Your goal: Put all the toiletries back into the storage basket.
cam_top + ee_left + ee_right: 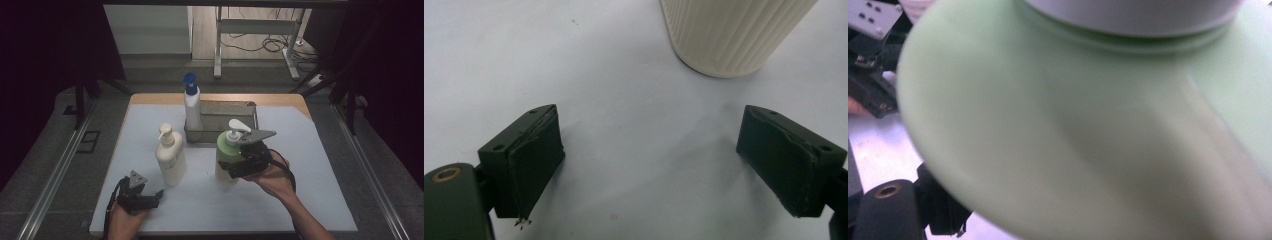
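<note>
From the high view, a pale sheet is covering the counter (310,165), whose wooden edge is showing along the far side. Dark curtains are hanging on both sides, and beyond the counter a grey floor is carrying a white metal frame (257,30) and loose cables. A metal wire basket (225,117) is standing at the back of the counter, with a white bottle with a blue pump (192,107) just in front of its left corner. A cream pump bottle (170,157) is standing left of centre. The green pump bottle (227,157) is standing right of centre, and the right tongs (235,167) are pinching its body from the right side. The left tongs (155,196) are resting low near the front edge, just beside the cream bottle.

From the left gripper view, the left tongs (651,165) are standing spread wide over bare white sheet, the ribbed cream bottle (734,35) sitting ahead of them, apart.

From the right gripper view, the green bottle (1088,150) is looming blurred and very close, pressed between the right tongs.
</note>
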Demonstrator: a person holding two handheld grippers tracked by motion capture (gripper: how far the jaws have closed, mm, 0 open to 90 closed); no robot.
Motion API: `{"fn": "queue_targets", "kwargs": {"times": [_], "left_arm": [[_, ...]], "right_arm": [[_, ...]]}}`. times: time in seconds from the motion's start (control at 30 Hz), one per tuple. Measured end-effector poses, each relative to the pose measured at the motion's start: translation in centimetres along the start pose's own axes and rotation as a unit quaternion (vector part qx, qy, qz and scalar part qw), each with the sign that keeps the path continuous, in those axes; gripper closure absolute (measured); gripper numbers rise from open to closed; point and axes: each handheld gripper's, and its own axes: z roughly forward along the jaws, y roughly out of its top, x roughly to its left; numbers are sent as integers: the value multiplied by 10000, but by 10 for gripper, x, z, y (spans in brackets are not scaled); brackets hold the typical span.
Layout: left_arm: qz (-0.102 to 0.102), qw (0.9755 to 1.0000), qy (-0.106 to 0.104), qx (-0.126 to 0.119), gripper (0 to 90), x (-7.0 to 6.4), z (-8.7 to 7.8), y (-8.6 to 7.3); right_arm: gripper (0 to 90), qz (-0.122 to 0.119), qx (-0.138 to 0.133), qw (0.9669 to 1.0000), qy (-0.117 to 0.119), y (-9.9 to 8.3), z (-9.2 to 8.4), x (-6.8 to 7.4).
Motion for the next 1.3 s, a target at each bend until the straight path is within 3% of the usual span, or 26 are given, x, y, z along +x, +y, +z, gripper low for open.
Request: {"fn": "queue_targets", "kwargs": {"times": [0.67,1.3], "left_arm": [[1,10000,0,-1,107,0,0,0],[-1,10000,-2,-3,107,0,0,0]], "right_arm": [[119,96,-81,9992,-381,41,3,-26],[120,196,-124,9974,-685,74,17,-45]]}}
